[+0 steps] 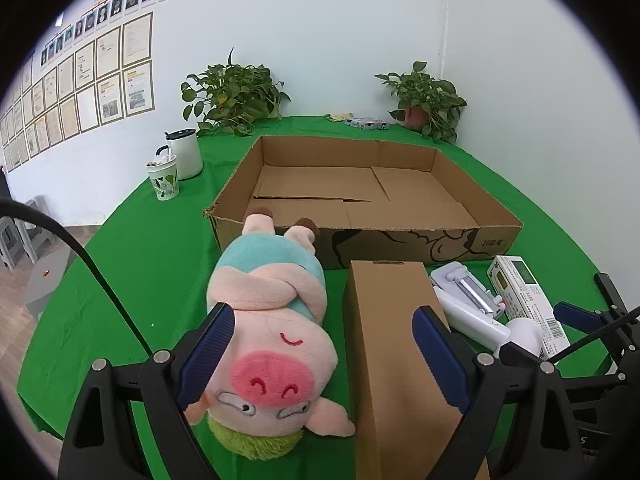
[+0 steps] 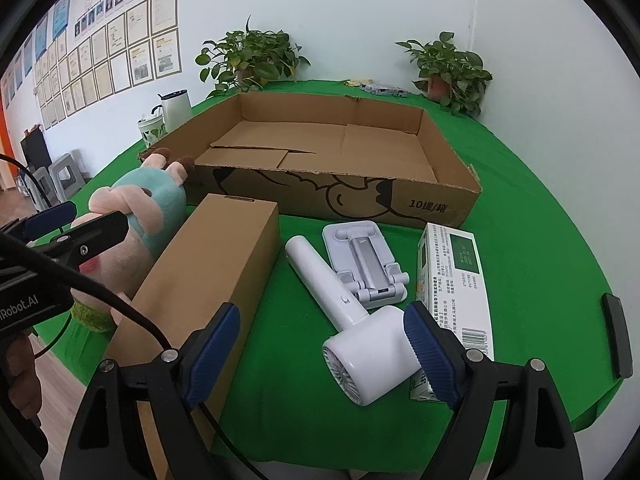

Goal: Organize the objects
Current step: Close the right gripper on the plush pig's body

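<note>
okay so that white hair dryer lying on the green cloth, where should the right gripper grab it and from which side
Probably the straight handle, from above, jaws across its width. The white hair dryer lies flat, handle pointing toward the big cardboard tray; its head looks bulkier. The right gripper is open above it.

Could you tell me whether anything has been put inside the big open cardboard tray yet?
No, the cardboard tray shows only its bare flaps.

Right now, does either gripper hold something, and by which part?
Nothing is held. The left gripper stands open around the head of the pink plush pig; the right gripper stands open over the white handheld hair dryer.
</note>
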